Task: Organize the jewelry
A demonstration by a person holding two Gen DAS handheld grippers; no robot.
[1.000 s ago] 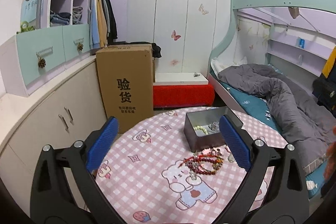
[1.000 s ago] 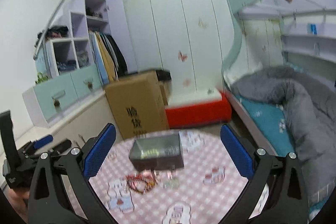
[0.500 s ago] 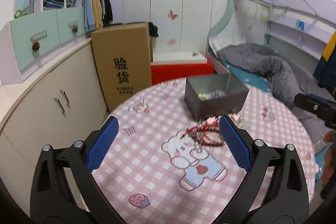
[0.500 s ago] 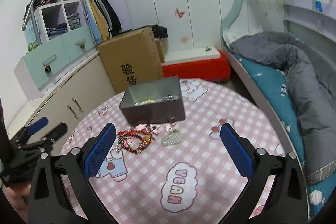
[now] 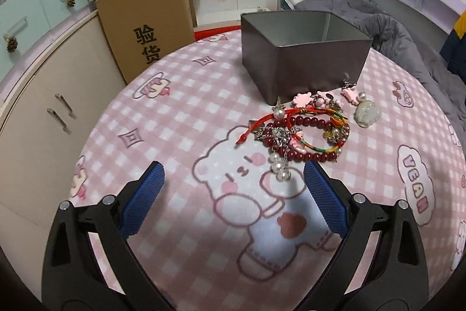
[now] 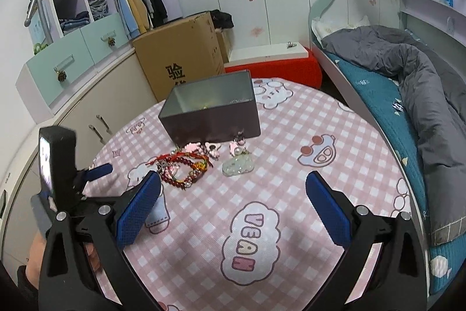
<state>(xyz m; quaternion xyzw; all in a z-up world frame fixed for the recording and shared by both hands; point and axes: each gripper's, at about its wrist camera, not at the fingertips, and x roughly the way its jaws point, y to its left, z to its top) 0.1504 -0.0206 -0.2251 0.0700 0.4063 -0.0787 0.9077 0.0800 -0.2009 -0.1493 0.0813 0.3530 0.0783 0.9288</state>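
A tangle of jewelry (image 5: 303,133) lies on the pink checked tablecloth (image 5: 180,118): dark red bead bracelets, red cords, pearls and pink charms. A pale green pendant (image 5: 366,113) rests to its right. Behind them stands an open grey metal box (image 5: 303,54). My left gripper (image 5: 233,194) is open and empty, low over the cloth, just short of the pile. In the right wrist view the jewelry pile (image 6: 183,165), pendant (image 6: 237,165) and box (image 6: 212,112) sit ahead of my right gripper (image 6: 233,206), which is open and empty.
A cardboard box (image 6: 180,54) and beige cupboards (image 5: 52,95) stand left of the round table. A red bench (image 6: 276,67) is behind it, a bed with a grey duvet (image 6: 407,72) to the right. The left gripper's body (image 6: 58,165) and a hand show at left.
Both grippers have come down and forward toward the table. The jewelry pile and box now look much larger and closer, the left gripper nearly at the pile.
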